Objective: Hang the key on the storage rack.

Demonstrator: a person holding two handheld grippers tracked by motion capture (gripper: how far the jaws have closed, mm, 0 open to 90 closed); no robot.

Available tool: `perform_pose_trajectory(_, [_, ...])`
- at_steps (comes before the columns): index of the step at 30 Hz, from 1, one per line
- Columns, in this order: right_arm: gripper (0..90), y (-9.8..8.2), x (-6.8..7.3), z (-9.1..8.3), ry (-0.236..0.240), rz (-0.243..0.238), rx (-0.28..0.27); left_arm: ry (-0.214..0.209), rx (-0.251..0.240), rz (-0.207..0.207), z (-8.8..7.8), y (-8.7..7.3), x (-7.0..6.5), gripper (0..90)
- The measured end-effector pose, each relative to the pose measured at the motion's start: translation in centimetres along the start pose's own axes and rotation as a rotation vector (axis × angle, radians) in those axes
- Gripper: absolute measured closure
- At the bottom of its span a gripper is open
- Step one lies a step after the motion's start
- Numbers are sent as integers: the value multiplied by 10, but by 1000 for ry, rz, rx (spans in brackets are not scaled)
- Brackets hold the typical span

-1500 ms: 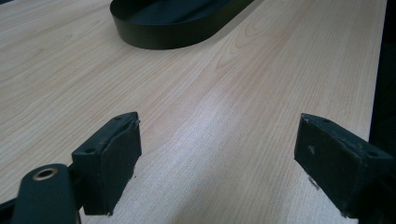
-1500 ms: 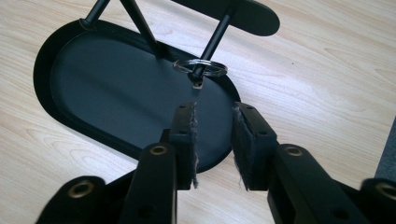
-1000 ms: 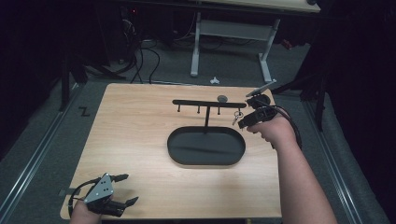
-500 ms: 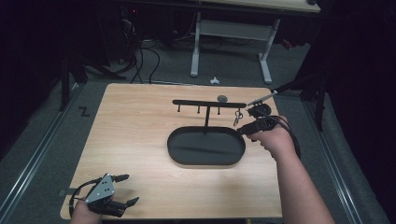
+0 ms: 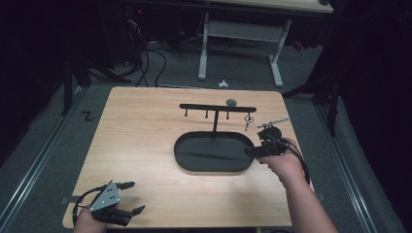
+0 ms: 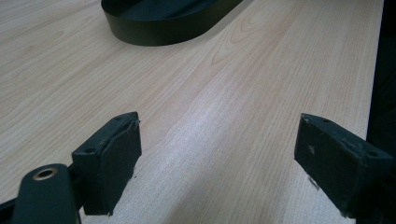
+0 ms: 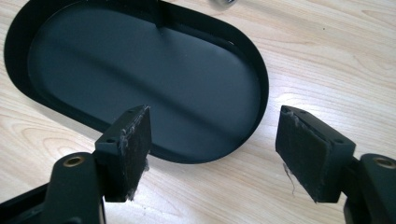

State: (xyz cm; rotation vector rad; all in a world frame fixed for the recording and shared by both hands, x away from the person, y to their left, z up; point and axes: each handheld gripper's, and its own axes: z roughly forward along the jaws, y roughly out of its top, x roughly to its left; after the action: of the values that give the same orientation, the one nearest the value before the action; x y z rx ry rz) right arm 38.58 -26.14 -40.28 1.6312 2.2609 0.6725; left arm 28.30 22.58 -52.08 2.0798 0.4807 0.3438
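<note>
A wooden desk (image 5: 145, 145) is seen from above, lit against a dark room; a black oval tray (image 5: 214, 153) is set on it right of centre; from the tray's far edge a thin post is raised, carrying a black rack (image 5: 217, 108) with a crossbar and small hooks; a small key ring (image 5: 248, 120) is hung from the hook nearest the bar's right end, clear of the tray; a small grey disc (image 5: 231, 102) is seen at the bar's far side, and whether it rests on the bar or on the desk behind cannot be told.

The right gripper (image 5: 260, 148) is held at the right end of the tray, below and to the right of the key ring and apart from it; its jaws have just been opening and are now spread wide, with nothing between them; in the right gripper view the right gripper (image 7: 212, 149) is aimed down at the tray's near rim (image 7: 205, 156), with frayed pads (image 7: 301, 149) on show.

The left gripper (image 5: 128, 198) is held low at the near left corner of the desk, well apart from the tray; its jaws are released and wide, over bare wood; in the left gripper view the left gripper (image 6: 217, 158) is pointed across the desk toward the tray (image 6: 163, 32).
</note>
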Motion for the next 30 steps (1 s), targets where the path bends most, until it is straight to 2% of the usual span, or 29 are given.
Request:
perform_pose_trajectory(6, [275, -31, 3, 16, -15, 20, -73, -3, 3, 2, 0, 0, 0, 153])
perform_pose_trajectory(9, [282, -49, 5, 26, -22, 8, -113, -2, 4, 1, 1, 0, 0, 153])
perform_pose_trajectory(15, [279, -82, 14, 41, -23, 18, -176, -2, 6, 2, 2, 0, 0, 153])
perform_pose_trajectory(19, [275, -110, 21, 46, -24, 43, -279, -4, 6, 3, 2, 0, 0, 153])
perform_pose_trajectory(20, [276, -124, 26, 47, -48, 36, -335, -4, 5, 3, 2, 0, 0, 153])
perform_pose_trajectory(22, [284, -145, 30, 49, -62, 38, -422, -4, 4, 0, 2, 0, 0, 153])
perform_pose_trajectory(23, [292, -154, 31, 50, -51, 63, -428, 1, -1, -4, 3, 0, 0, 153])
perform_pose_trajectory(24, [291, -156, 29, 48, 0, 91, -371, 1, -4, -8, 4, 1, 0, 153])
perform_pose_trajectory(25, [290, -157, 29, 44, 13, 90, -382, -1, 1, -3, 4, 1, 0, 153])
perform_pose_trajectory(26, [292, -159, 30, 41, -24, 77, -415, -2, 6, 5, 5, 2, -1, 153])
perform_pose_trajectory(27, [292, -161, 29, 41, -39, 71, -409, -5, 9, 9, 6, 2, -1, 153])
perform_pose_trajectory(30, [290, -162, 27, 45, -40, 71, -400, -5, 11, 12, 7, 3, -2, 153])
